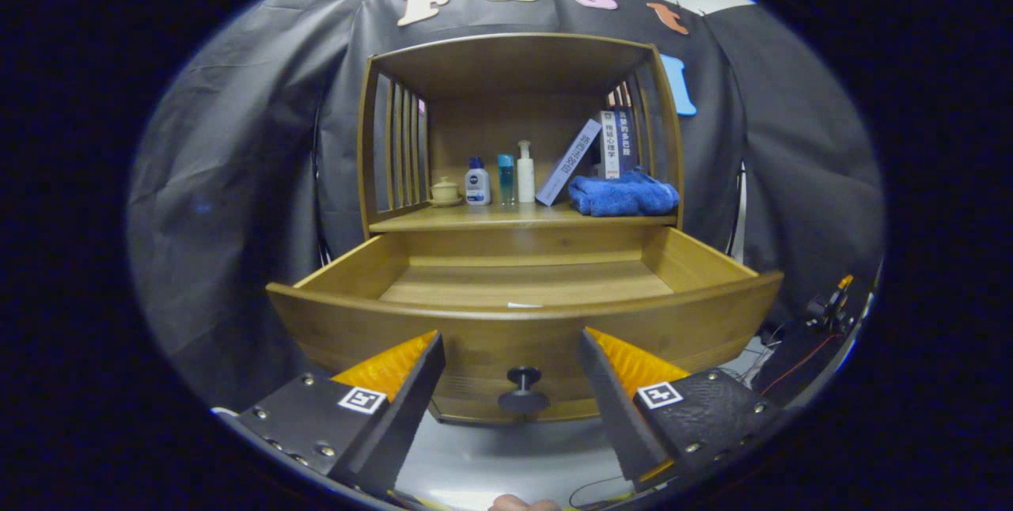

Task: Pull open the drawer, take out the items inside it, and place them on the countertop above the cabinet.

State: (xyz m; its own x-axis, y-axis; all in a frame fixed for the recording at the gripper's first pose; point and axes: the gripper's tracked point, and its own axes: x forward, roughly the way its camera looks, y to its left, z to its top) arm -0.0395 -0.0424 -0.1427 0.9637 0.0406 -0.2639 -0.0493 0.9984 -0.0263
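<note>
Brown wooden drawer (522, 313) stands pulled out below the cabinet's wooden countertop (475, 218). Gripper (510, 349) spread wide, empty, its fingers flanking the round dark knob (523, 392) without touching. Drawer floor looks nearly bare; one thin pale sliver (525, 305) lies behind the front panel, identity unclear. Judged light, flat, awkward: pinch by an edge

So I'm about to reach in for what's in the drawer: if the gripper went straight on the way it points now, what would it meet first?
Most likely the drawer front, around its dark knob, which sits just ahead between the open gripper fingers. The drawer's inside lies higher, beyond that panel, though depth is hard to judge.
</note>
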